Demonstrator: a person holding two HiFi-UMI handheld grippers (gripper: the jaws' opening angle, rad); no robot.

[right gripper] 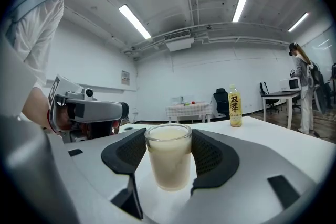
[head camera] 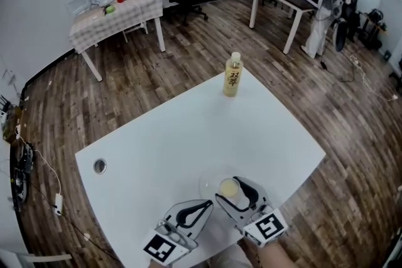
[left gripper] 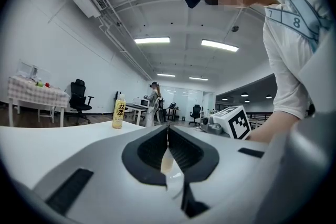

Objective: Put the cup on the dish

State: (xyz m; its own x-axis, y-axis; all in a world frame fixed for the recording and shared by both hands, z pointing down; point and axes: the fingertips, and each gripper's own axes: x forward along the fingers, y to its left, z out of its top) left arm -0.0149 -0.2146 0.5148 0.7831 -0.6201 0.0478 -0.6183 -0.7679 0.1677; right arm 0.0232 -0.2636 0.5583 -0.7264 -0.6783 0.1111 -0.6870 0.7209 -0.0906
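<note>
White table (head camera: 188,128) holds a clear dish (head camera: 204,182); right gripper (right gripper: 168,136) clamps the full glass cup (right gripper: 168,165) seemingly on it, unreleased; left gripper (left gripper: 168,129) beside, jaws together, empty

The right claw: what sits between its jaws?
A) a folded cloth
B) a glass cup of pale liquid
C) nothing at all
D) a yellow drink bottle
B: the right gripper view shows the cup squeezed between the right claw's jaws, while the bottle stands far back on the table.

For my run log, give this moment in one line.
right gripper: shut on cup | cup: over dish | left gripper: shut
</note>
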